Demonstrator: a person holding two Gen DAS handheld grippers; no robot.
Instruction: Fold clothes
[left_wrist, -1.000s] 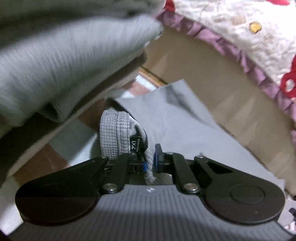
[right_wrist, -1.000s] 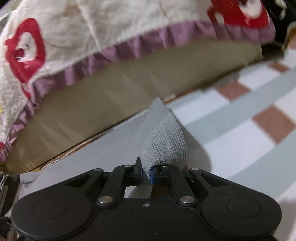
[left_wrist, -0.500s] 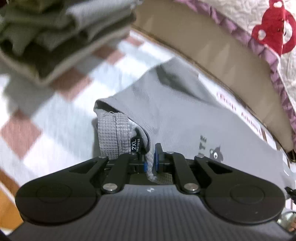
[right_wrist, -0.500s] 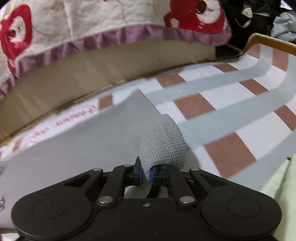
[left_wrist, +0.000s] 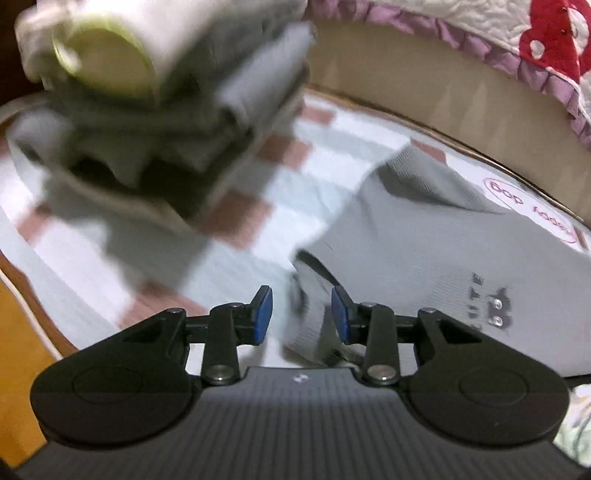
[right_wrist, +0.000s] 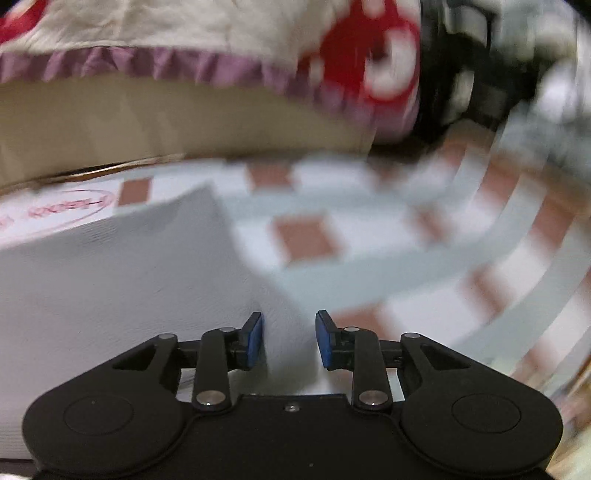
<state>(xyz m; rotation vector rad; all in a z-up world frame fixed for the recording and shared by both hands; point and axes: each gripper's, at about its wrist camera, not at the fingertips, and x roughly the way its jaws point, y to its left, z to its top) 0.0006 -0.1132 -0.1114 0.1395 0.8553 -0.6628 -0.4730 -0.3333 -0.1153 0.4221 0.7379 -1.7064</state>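
Both grippers, left and right, opening, letting go of the grey shirt. Risk: cloth snagging on fingers, pulling the fold askew.

Left gripper: the fingers, clamped a second ago on a bunched fold of the grey shirt beside its size label, are opening; the cloth now lies loose between them, touching neither pad clearly. Right gripper: the fingers, earlier pinching a raised hump of the shirt's edge, are likewise opening, and the hump has sunk flat. The shirt, formerly lifted at both held points, now lies spread on the checked sheet. The stack of folded clothes has shifted from overhead towards the upper left of the left view.
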